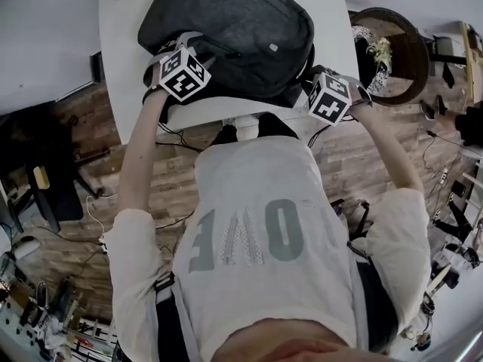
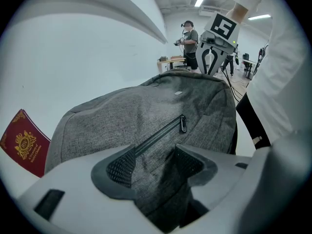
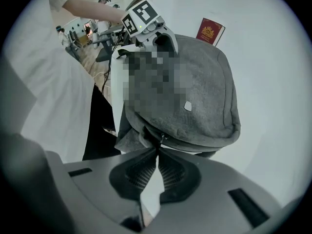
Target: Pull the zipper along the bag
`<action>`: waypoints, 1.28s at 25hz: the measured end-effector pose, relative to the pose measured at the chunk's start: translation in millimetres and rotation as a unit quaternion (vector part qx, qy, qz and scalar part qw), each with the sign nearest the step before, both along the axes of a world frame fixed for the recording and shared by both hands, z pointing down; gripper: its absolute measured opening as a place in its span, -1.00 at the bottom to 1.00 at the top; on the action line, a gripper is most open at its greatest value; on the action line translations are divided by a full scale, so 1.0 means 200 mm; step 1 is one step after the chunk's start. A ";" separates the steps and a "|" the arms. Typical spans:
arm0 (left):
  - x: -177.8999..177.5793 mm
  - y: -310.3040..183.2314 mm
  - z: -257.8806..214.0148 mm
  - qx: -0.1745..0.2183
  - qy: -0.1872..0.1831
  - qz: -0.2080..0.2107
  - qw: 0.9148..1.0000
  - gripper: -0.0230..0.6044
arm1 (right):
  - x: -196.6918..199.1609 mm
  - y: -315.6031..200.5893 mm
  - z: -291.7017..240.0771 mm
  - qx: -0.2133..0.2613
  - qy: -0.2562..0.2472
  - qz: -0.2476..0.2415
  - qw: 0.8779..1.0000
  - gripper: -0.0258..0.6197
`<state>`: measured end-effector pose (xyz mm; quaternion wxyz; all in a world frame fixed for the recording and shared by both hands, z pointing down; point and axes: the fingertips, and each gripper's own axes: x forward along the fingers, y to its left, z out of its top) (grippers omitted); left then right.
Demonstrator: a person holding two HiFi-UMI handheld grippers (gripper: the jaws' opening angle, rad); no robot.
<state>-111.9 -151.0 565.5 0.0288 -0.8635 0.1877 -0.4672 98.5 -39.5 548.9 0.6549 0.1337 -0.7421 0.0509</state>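
Observation:
A grey backpack [image 1: 234, 29] lies on the white table [image 1: 121, 66]. My left gripper [image 2: 153, 162] holds a bunched fold of the bag's fabric [image 2: 156, 174] between its pads, at the bag's left end in the head view. Just beyond it runs a front pocket zipper with its pull [image 2: 183, 124]. My right gripper [image 3: 157, 152] is shut at the bag's right end, its tips pinching the main zipper pull [image 3: 160, 140]. In the head view the left gripper [image 1: 172, 55] and the right gripper [image 1: 321, 80] sit at opposite ends of the bag.
A red passport-like booklet [image 2: 22, 143] stands behind the bag, next to the wall. A round dark side table [image 1: 400, 51] with flowers is right of the white table. Cables hang under the table's near edge [image 1: 226, 113]. People stand in the far room [image 2: 190, 38].

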 end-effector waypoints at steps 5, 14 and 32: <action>0.02 0.01 -0.02 0.005 0.002 0.011 1.000 -0.07 | -0.09 0.10 -0.02 -0.012 -0.017 0.031 0.999 -0.82; 0.04 0.01 0.00 0.000 0.000 0.013 1.000 -0.08 | -0.16 0.16 -0.10 -0.002 -0.025 0.051 0.998 -0.82; 0.06 0.00 -0.01 0.003 0.000 -0.007 1.000 -0.09 | -0.61 0.33 0.04 -0.104 -0.168 0.162 0.967 -0.82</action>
